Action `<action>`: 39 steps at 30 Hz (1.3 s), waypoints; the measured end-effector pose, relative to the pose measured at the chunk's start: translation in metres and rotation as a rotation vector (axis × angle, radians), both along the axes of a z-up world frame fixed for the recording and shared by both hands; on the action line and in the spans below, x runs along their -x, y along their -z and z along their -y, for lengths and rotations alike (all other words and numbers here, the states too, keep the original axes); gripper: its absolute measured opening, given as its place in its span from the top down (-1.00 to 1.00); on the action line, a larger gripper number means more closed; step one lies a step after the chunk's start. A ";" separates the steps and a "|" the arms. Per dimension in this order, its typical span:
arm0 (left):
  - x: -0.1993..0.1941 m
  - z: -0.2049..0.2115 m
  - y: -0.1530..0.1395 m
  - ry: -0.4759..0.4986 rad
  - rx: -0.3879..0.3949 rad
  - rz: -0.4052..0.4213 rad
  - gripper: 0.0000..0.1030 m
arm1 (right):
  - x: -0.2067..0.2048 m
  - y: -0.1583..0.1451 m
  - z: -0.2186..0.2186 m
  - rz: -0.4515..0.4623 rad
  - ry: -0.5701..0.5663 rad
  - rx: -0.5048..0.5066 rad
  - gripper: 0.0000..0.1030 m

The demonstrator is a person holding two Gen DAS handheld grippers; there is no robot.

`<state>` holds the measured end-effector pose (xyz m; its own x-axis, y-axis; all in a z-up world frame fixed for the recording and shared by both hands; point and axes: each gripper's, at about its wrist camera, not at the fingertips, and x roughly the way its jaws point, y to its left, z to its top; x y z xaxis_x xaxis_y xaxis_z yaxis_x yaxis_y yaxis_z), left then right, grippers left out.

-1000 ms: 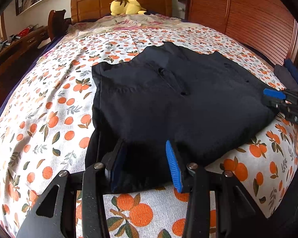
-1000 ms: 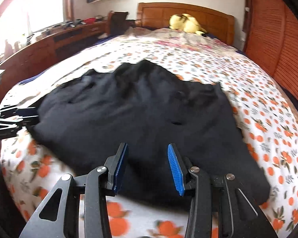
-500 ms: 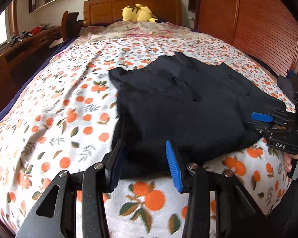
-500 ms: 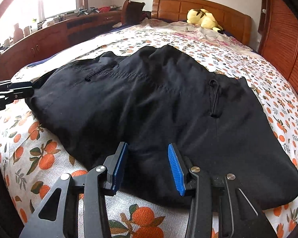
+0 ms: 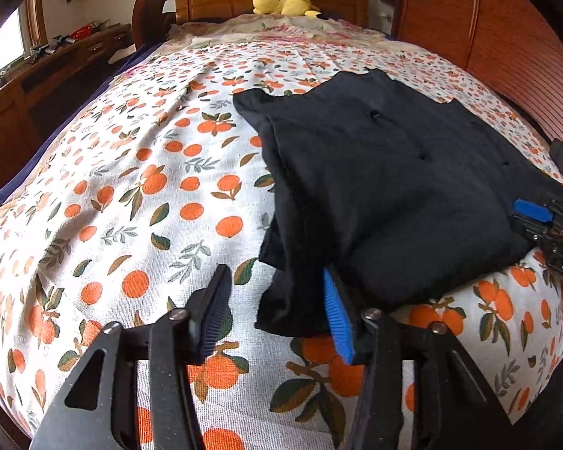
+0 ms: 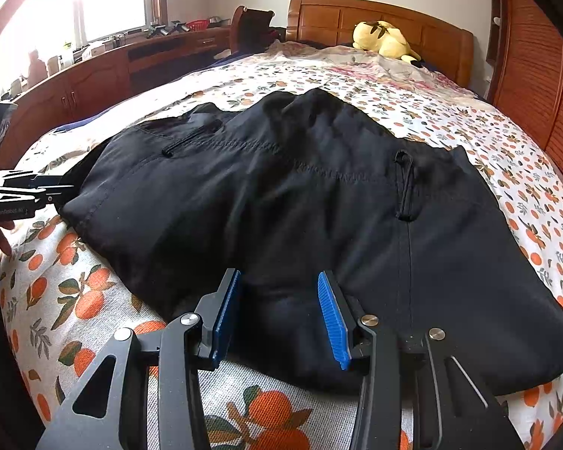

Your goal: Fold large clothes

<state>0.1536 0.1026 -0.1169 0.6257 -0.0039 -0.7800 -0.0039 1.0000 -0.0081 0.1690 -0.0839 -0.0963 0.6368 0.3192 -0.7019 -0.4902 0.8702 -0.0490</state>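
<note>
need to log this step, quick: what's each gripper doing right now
Left gripper: jaws opening, black garment edge between them, not clamped.
Right gripper: open over the garment's near edge, gripping nothing.

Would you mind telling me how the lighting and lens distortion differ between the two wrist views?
Right wrist view: the window at upper left is blown out to white, washing out the cabinet top beneath it. Left wrist view: light is more even and the black garment loses fold detail. Both views: fisheye bends the bed into a dome, with dark corners.
</note>
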 end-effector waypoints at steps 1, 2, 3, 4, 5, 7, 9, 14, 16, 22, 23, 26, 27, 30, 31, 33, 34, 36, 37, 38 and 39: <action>-0.001 -0.002 0.001 -0.008 -0.010 -0.003 -0.22 | 0.000 0.000 0.000 -0.001 0.000 -0.002 0.14; -0.001 -0.004 0.003 -0.016 -0.017 -0.006 -0.42 | -0.001 0.000 0.001 -0.002 0.000 -0.005 0.14; -0.003 -0.006 0.004 -0.037 -0.027 -0.013 -0.51 | -0.001 0.000 0.001 -0.006 0.001 -0.008 0.14; -0.004 -0.009 0.005 -0.043 -0.014 -0.020 -0.55 | -0.001 0.000 0.001 -0.008 0.000 -0.010 0.14; -0.005 -0.011 0.005 -0.041 0.001 -0.032 -0.55 | -0.002 0.000 0.001 -0.009 0.001 -0.012 0.14; -0.006 -0.013 0.005 -0.035 0.011 -0.039 -0.55 | -0.002 0.000 0.000 -0.007 0.002 -0.012 0.14; -0.004 -0.013 0.005 -0.025 0.011 -0.041 -0.55 | -0.001 0.000 -0.001 -0.001 0.003 -0.007 0.14; 0.002 -0.012 0.004 -0.014 0.019 -0.032 -0.55 | -0.002 0.001 0.000 -0.005 0.005 -0.015 0.14; 0.003 -0.012 0.004 -0.014 0.023 -0.029 -0.54 | -0.004 0.001 0.001 -0.016 0.008 -0.027 0.14; 0.003 -0.009 0.003 0.029 0.113 -0.040 0.09 | -0.006 0.001 0.002 -0.019 0.009 -0.039 0.13; 0.003 -0.008 0.002 0.042 0.128 -0.046 0.27 | -0.006 0.001 0.002 -0.020 0.010 -0.042 0.13; 0.002 -0.002 -0.006 0.058 0.108 -0.047 0.46 | -0.006 0.002 0.002 -0.020 0.011 -0.047 0.13; 0.002 -0.001 -0.009 0.062 0.104 -0.042 0.52 | -0.006 0.002 0.002 -0.019 0.011 -0.048 0.13; 0.004 0.001 -0.022 0.068 0.111 -0.019 0.71 | -0.006 0.003 0.001 -0.015 0.013 -0.047 0.13; 0.006 0.002 -0.029 0.069 0.115 -0.001 0.74 | -0.006 0.003 0.001 -0.014 0.013 -0.047 0.13; 0.008 0.004 -0.043 0.071 0.117 0.039 0.78 | -0.005 0.003 0.001 -0.012 0.015 -0.048 0.13; 0.009 0.007 -0.051 0.075 0.113 0.062 0.81 | -0.006 0.003 0.001 -0.012 0.017 -0.047 0.13; 0.010 0.014 -0.066 0.088 0.103 0.100 0.83 | -0.005 0.004 0.001 -0.011 0.019 -0.045 0.13; 0.009 0.019 -0.075 0.094 0.097 0.125 0.84 | -0.005 0.004 0.001 -0.012 0.020 -0.045 0.13; 0.008 0.023 -0.083 0.103 0.094 0.141 0.84 | -0.006 0.003 0.000 -0.013 0.020 -0.046 0.13; 0.006 0.027 -0.089 0.112 0.091 0.153 0.85 | -0.006 0.003 0.001 -0.015 0.021 -0.047 0.13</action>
<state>0.1473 0.0758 -0.0280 0.7285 -0.1463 -0.6692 0.1159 0.9892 -0.0901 0.1749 -0.0845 -0.0997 0.6330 0.3390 -0.6960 -0.4723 0.8814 -0.0003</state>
